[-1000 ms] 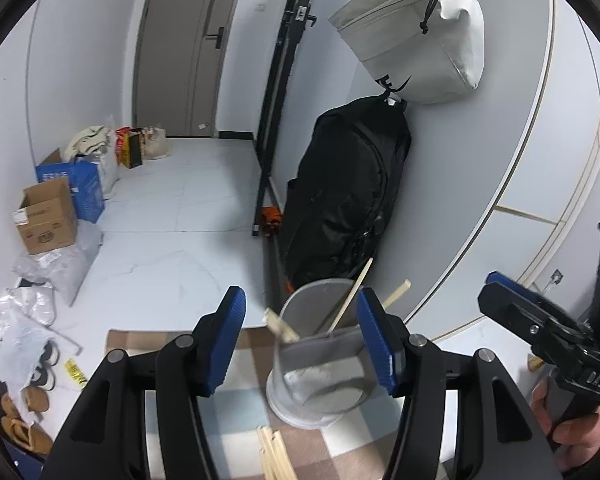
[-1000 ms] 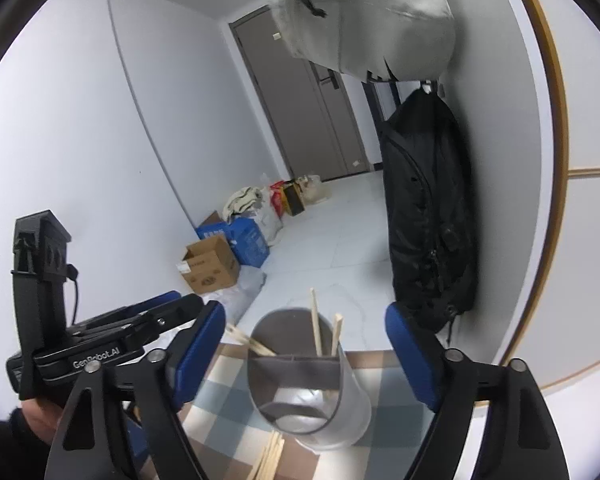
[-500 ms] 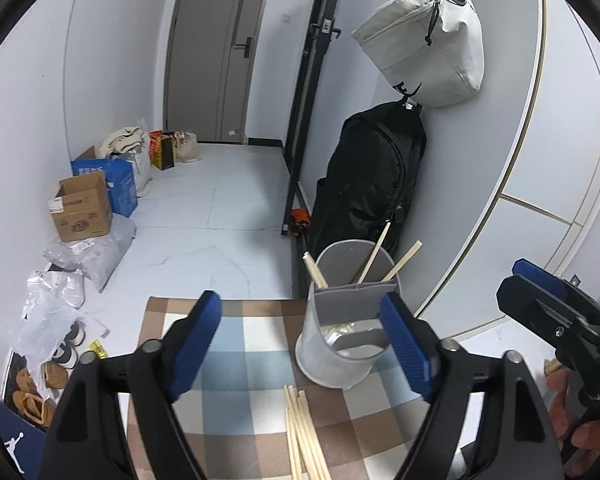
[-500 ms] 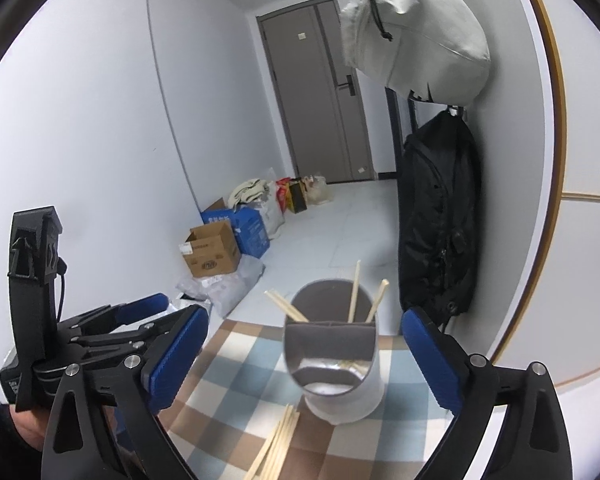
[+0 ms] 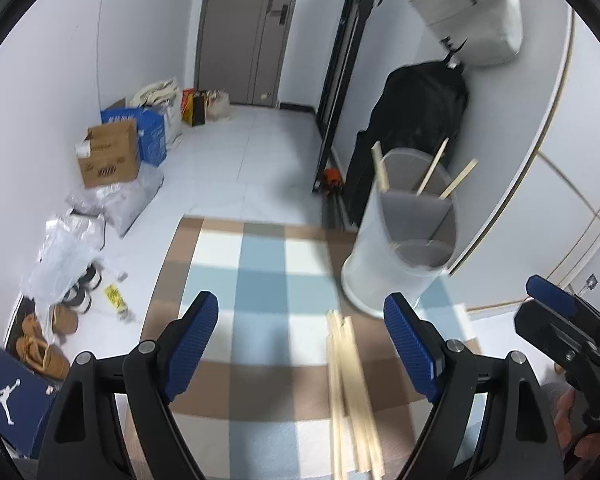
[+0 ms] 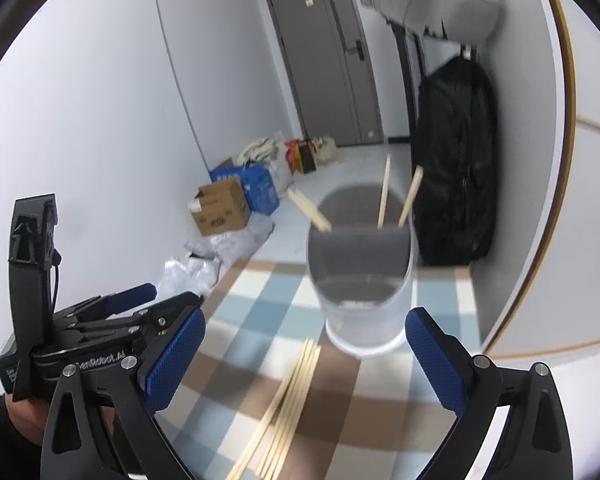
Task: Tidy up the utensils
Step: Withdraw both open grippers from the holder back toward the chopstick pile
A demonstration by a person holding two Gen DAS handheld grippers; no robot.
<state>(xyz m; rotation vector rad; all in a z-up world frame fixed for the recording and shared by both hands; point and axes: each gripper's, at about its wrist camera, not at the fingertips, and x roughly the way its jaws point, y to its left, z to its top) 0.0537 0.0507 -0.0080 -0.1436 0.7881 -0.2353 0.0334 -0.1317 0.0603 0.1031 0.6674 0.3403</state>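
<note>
A white divided utensil holder [image 5: 404, 240] stands on a checked cloth [image 5: 260, 280] and holds three wooden chopsticks [image 5: 430, 174] in its far compartment. It also shows in the right wrist view [image 6: 364, 272]. Several loose wooden chopsticks [image 5: 352, 396] lie on the cloth in front of it; they show in the right wrist view too [image 6: 288, 404]. My left gripper [image 5: 306, 344] is open and empty above the cloth, back from the holder. My right gripper [image 6: 304, 354] is open and empty, with the loose chopsticks between and below its jaws.
A black backpack [image 5: 416, 120] and a grey bag [image 5: 472, 8] hang on the wall behind the holder. Cardboard boxes [image 5: 108, 156], plastic bags and shoes [image 5: 44, 344] lie on the floor to the left. The cloth's far edge drops to the tiled floor.
Both grippers have pulled back and up from the holder, which now looks smaller and farther. The loose chopsticks on the cloth have come into fuller view. Both stayed open.
</note>
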